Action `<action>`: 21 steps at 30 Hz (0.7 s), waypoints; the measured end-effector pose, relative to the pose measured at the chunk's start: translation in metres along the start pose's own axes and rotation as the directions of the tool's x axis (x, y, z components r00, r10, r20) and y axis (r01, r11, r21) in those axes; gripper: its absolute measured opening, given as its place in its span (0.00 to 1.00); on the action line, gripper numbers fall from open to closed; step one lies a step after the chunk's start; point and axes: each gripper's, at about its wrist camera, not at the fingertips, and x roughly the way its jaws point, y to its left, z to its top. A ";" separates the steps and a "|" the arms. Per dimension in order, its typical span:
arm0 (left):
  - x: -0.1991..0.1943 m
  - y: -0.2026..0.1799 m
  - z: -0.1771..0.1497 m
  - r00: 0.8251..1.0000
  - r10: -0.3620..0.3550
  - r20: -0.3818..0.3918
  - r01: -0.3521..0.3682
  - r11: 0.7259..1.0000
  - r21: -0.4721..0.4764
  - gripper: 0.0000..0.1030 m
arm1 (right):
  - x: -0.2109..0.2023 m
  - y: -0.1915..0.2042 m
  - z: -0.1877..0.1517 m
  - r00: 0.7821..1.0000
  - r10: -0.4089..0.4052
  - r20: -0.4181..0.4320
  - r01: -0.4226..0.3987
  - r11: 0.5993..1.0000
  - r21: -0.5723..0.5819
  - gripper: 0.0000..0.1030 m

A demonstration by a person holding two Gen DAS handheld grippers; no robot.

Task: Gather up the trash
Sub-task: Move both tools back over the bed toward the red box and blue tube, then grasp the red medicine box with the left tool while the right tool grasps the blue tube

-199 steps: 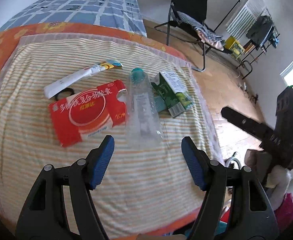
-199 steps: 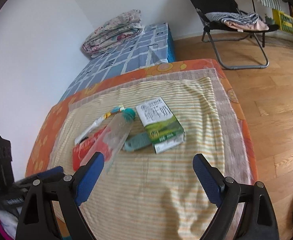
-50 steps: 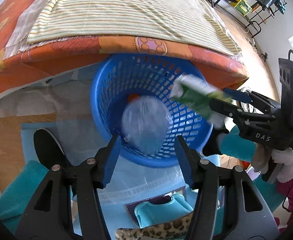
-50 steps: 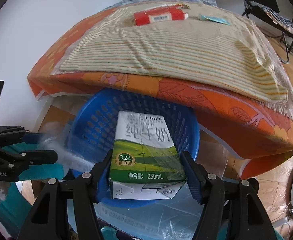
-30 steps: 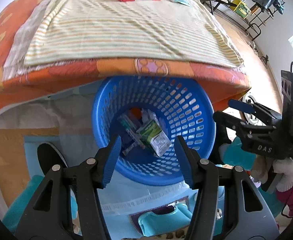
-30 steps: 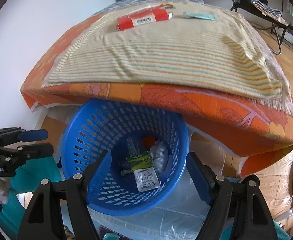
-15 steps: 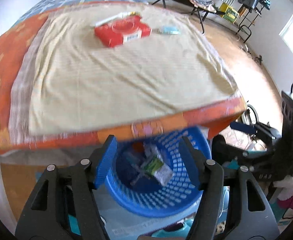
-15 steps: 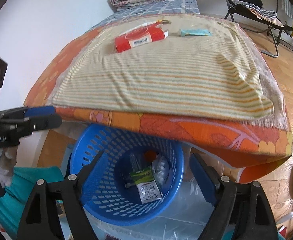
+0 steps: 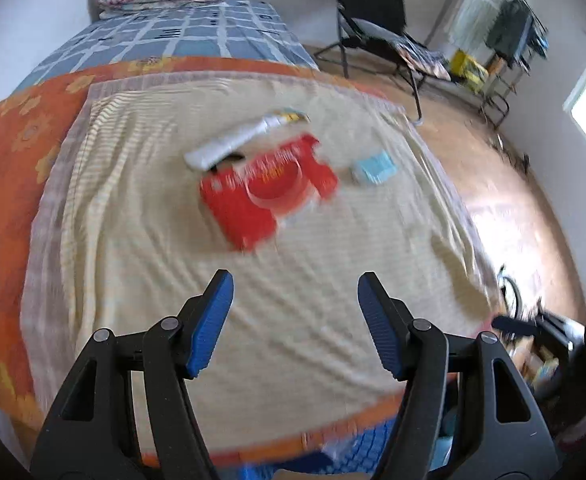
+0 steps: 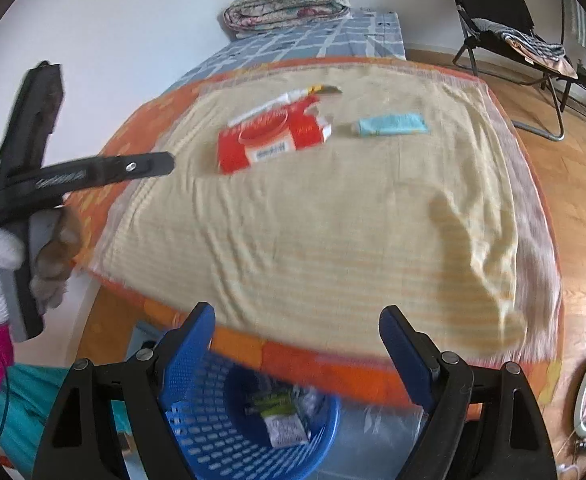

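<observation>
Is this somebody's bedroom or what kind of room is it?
Most likely a bedroom, or a lived-in room used as one. There is a bed with a striped sheet, a folded quilt at its far end, and a folding chair with clothes on it standing on a wooden floor.

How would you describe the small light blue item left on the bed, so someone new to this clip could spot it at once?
Start at the bed's striped yellow cover. Near its far end lies a red carton with a white tube behind it. The light blue packet lies apart from both, toward the chair side of the carton: flat, small and the only pale blue piece on the cover.
</observation>
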 end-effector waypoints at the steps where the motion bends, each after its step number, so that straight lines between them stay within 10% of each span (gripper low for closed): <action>1: 0.007 0.005 0.010 1.000 -0.004 0.003 0.004 1.000 -0.018 0.65 | 0.002 -0.003 0.010 1.000 -0.006 0.008 0.006 1.000 -0.005 0.84; 13: 0.081 0.049 0.076 1.000 0.025 0.016 -0.023 0.993 -0.118 0.65 | 0.038 -0.062 0.098 0.998 -0.015 0.062 0.004 0.985 0.170 0.84; 21: 0.116 0.069 0.083 0.996 -0.083 -0.031 0.075 0.975 -0.208 0.65 | 0.072 -0.110 0.127 0.998 -0.026 0.052 0.007 0.947 0.321 0.83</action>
